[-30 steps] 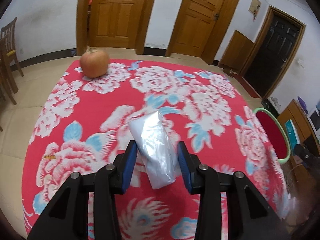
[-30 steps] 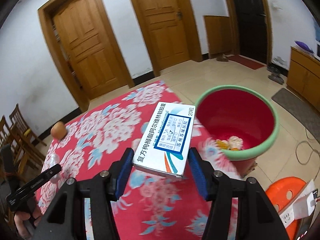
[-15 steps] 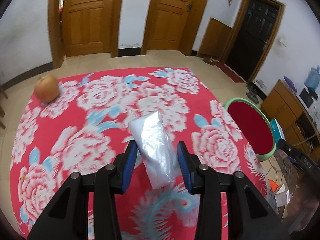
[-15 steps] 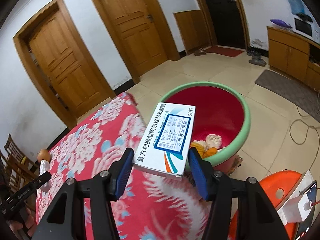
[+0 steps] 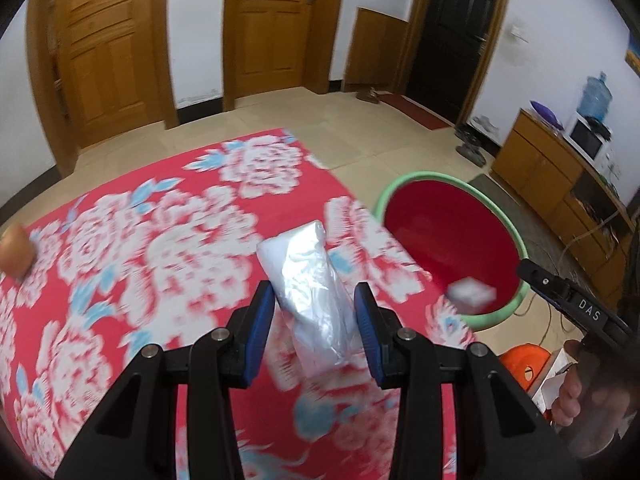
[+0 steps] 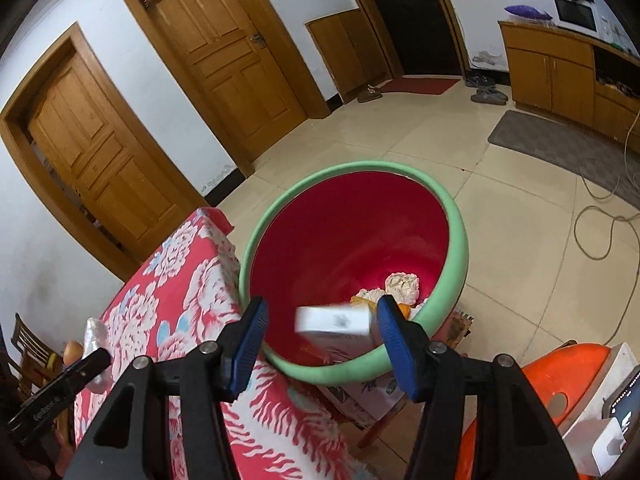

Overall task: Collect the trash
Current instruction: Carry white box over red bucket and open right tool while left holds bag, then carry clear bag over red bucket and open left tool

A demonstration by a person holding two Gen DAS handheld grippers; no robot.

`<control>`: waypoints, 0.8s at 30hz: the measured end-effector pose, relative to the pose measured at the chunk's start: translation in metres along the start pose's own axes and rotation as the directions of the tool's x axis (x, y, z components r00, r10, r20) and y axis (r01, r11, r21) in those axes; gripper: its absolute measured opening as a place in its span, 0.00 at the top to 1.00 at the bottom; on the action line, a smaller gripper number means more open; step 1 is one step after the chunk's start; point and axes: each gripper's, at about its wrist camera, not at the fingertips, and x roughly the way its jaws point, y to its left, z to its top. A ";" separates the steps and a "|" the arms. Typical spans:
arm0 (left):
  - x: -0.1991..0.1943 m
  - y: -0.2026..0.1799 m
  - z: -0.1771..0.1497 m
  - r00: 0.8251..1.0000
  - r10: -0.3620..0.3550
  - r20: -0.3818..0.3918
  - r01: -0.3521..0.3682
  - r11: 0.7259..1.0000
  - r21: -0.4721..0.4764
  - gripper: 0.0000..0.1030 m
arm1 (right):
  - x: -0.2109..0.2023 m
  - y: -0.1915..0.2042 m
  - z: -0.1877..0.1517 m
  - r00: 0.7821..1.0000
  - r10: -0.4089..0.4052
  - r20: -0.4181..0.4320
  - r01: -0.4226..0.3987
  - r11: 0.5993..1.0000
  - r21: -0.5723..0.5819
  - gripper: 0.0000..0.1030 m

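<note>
The left gripper (image 5: 314, 312) is squeezed shut on a shiny silver bag (image 5: 308, 280). Its two blue pads (image 5: 260, 320) press on the sides of the bag's lower half, and the top of the bag sticks out in front. The bag looks thin, soft and crinkly. It is probably very light and a bit slippery, so it could slide out if the squeeze gets loose. Holding it low and in the middle, where it looks thickest, seems like the best spot. A hard squeeze should not hurt it. Under the bag is the red cloth (image 5: 160, 240) with white flowers, and a round fruit (image 5: 14, 250) sits far off at the left edge. Just past the edge of the cloth stands the big red bin (image 5: 430, 176) with a green rim. The right gripper (image 6: 320, 320) is right over this bin and has let go. There is a gap by its left pad, so the jaws do not pinch anything. A white box (image 6: 336, 322) is loose between them. It is blurry and is probably dropping into the bin. It looks like a stiff, light cardboard box that could be held by its flat sides. Some crumpled paper (image 6: 402, 286) already lies at the bottom.
</note>
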 end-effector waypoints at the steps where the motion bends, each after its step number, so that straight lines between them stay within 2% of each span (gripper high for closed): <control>1: 0.004 -0.007 0.002 1.000 -0.007 -0.002 0.007 1.000 0.011 0.60 | 0.001 0.000 0.000 1.000 0.003 0.002 -0.003 1.000 0.005 0.42; 6: 0.025 -0.040 0.011 0.999 -0.050 -0.014 0.050 0.997 0.058 0.60 | -0.008 -0.014 0.003 1.000 0.018 0.024 -0.019 0.998 0.062 0.40; 8: 0.035 -0.055 0.013 0.998 -0.063 -0.024 0.065 0.995 0.079 0.60 | -0.013 -0.018 0.002 0.999 -0.006 0.038 0.002 0.996 0.089 0.33; 10: 0.044 -0.068 0.015 0.997 -0.075 -0.037 0.078 0.992 0.097 0.60 | -0.018 -0.025 0.000 0.998 -0.031 0.048 0.026 0.994 0.106 0.32; 18: 0.069 -0.103 0.023 0.995 -0.073 -0.068 0.083 0.985 0.148 0.59 | -0.026 -0.047 0.001 0.996 -0.072 0.057 0.063 0.986 0.155 0.27; 20: 0.072 -0.108 0.025 0.995 -0.067 -0.071 0.077 0.984 0.159 0.55 | -0.027 -0.050 0.000 0.996 -0.070 0.057 0.059 0.985 0.164 0.27; 22: 0.074 -0.112 0.026 0.996 -0.059 -0.062 0.068 0.985 0.161 0.42 | -0.029 -0.052 0.000 0.996 -0.068 0.058 0.057 0.984 0.168 0.26; 24: 0.073 -0.114 0.027 0.997 -0.060 -0.053 0.068 0.984 0.162 0.38 | -0.029 -0.054 0.001 0.996 -0.066 0.060 0.055 0.984 0.172 0.26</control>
